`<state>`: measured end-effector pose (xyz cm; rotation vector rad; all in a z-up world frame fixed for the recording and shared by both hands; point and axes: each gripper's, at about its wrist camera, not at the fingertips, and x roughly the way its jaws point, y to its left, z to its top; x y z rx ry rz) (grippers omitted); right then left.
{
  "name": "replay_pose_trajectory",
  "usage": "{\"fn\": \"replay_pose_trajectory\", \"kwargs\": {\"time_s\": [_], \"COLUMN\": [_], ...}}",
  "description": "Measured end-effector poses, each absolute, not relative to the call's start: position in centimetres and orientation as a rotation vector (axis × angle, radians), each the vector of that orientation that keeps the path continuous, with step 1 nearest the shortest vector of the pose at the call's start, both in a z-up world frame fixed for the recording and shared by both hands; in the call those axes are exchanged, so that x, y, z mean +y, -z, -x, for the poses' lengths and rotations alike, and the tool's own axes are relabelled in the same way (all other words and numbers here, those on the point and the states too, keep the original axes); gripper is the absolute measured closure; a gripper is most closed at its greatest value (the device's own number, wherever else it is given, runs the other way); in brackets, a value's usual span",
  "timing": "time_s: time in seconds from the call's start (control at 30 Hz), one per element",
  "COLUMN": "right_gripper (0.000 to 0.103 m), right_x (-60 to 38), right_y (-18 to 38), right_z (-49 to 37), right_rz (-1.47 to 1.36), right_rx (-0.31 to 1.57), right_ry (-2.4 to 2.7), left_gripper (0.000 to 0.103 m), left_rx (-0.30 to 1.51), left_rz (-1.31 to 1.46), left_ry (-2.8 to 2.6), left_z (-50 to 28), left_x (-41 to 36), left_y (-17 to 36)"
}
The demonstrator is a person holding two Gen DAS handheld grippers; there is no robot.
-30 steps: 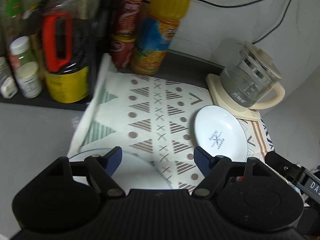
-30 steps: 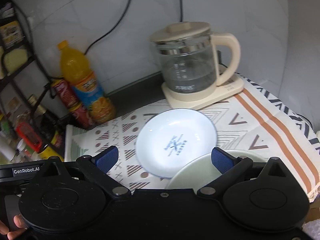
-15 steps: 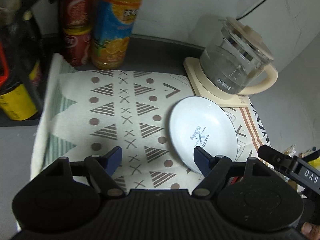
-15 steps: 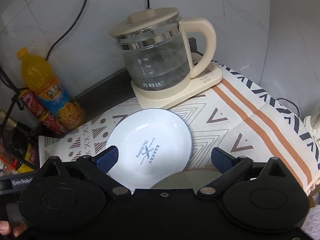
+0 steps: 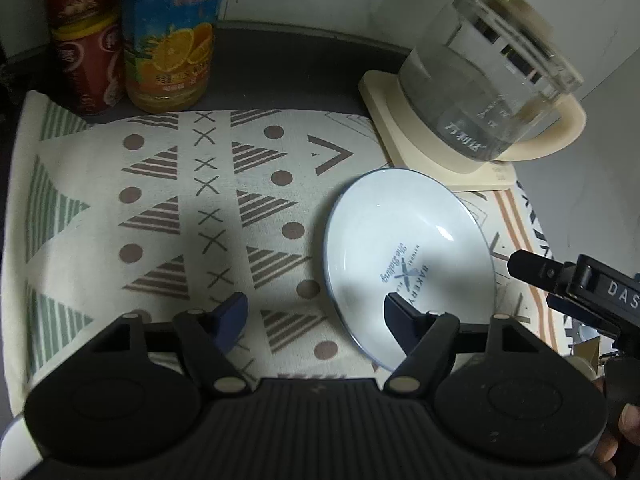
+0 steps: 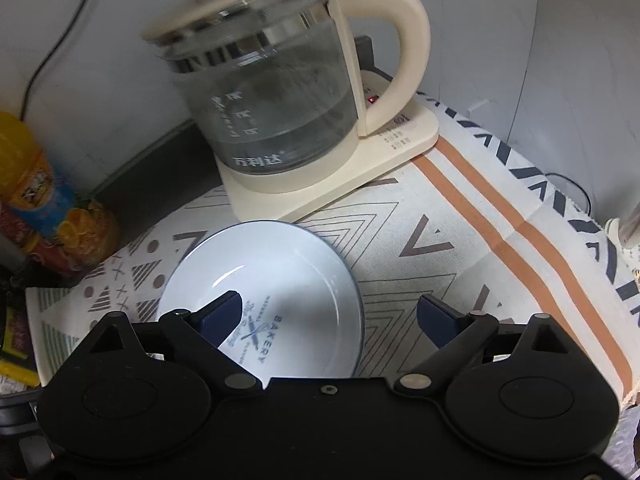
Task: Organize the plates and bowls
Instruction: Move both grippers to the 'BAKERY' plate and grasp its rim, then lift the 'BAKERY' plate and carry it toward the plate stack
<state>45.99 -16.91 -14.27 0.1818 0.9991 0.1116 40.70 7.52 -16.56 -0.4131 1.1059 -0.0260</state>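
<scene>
A white plate [image 5: 408, 256] with a thin blue rim and a "BAKERY" print in its well lies flat on a patterned cloth [image 5: 168, 216] that covers the tabletop, just in front of the cream base of a glass electric kettle [image 5: 480, 92]. The plate's far edge sits close to that base; whether they touch cannot be told.

The left hand-held gripper [image 5: 316, 312] points down at the cloth, its jaws closing with nothing pressed between them: its left finger is over bare cloth and its right fingertip is over the plate's near part, so the plate's left rim falls between the two fingers. The right hand-held gripper [image 6: 332, 312] also points down, its jaws closing and gripping nothing: its left fingertip is over the plate's well and its right one over the cloth beyond the plate's right rim. Part of that right tool shows at the right edge of the left wrist view.

At the back left stand an orange juice bottle [image 5: 172, 36] and, touching its left side, stacked red cans [image 5: 84, 40], at the cloth's far edge.
</scene>
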Motion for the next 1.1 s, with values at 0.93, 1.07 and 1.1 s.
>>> {"fn": "replay_pose_trajectory", "kwargs": {"time_s": [0.93, 1.07, 1.1], "right_gripper": [0.081, 0.088, 0.090], "right_x": [-17.2, -18.3, -18.4], "right_y": [19.0, 18.1, 17.8], "right_z": [-50.8, -50.1, -49.9], "right_rz": [-0.202, -0.248, -0.257], "right_rx": [1.245, 1.185, 1.170], "right_ry": [-0.146, -0.171, -0.178], "left_gripper": [0.092, 0.091, 0.091], "left_rx": [1.186, 1.178, 1.175], "left_rz": [0.480, 0.468, 0.475], "left_ry": [0.083, 0.075, 0.077], "left_z": [-44.5, -44.4, -44.3], "left_x": [6.5, 6.4, 6.5], "left_y": [20.3, 20.1, 20.1]}}
